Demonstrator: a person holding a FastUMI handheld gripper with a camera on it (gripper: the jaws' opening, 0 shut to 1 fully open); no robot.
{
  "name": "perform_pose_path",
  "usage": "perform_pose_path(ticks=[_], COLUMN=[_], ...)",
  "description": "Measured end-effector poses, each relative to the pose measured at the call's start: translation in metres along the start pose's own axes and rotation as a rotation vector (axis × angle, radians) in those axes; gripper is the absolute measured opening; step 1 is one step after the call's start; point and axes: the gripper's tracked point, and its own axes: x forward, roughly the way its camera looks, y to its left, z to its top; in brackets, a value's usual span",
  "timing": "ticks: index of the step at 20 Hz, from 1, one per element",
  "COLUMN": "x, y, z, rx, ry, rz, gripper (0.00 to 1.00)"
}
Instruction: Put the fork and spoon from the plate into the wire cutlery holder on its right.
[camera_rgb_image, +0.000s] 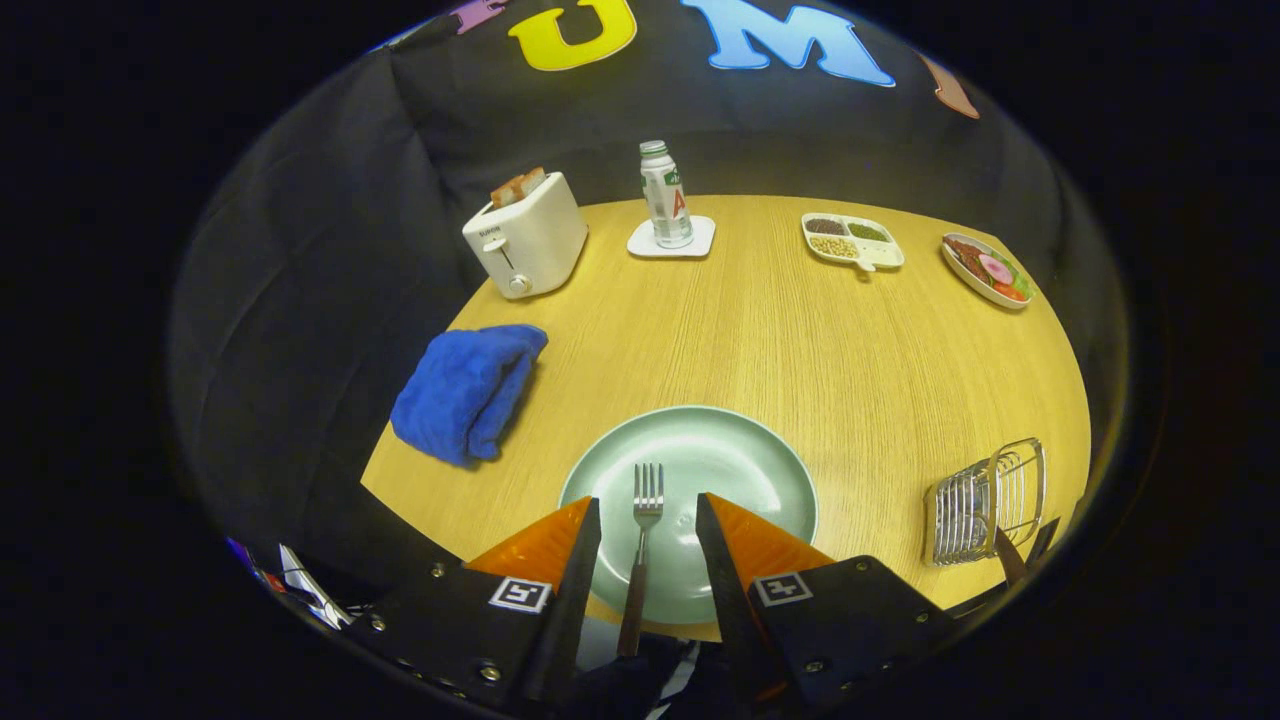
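Observation:
A pale green plate (765, 450) lies on the wooden table, near its front edge. On it rests a fork (636, 585) with a brown handle, tines pointing away from me. My gripper (650, 500) is open, one finger on each side of the fork, and neither finger touches it. The wire cutlery holder (985, 498) lies to the right of the plate. A brown handle (1008, 556) sticks out of the holder toward me; I cannot tell which utensil it belongs to.
A crumpled blue cloth (465, 390) lies left of the plate. At the back stand a white toaster (525, 245) with toast, a bottle (665, 195) on a white coaster, a divided dish (850, 240) and a plate of food (985, 270).

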Motion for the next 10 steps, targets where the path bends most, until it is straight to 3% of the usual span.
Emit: perform_pose_path(ticks=[10], x=[0.033], y=[-0.002], z=[-0.067], rx=[-0.031], ry=[0.257], rz=[-0.014], gripper=[0.59])
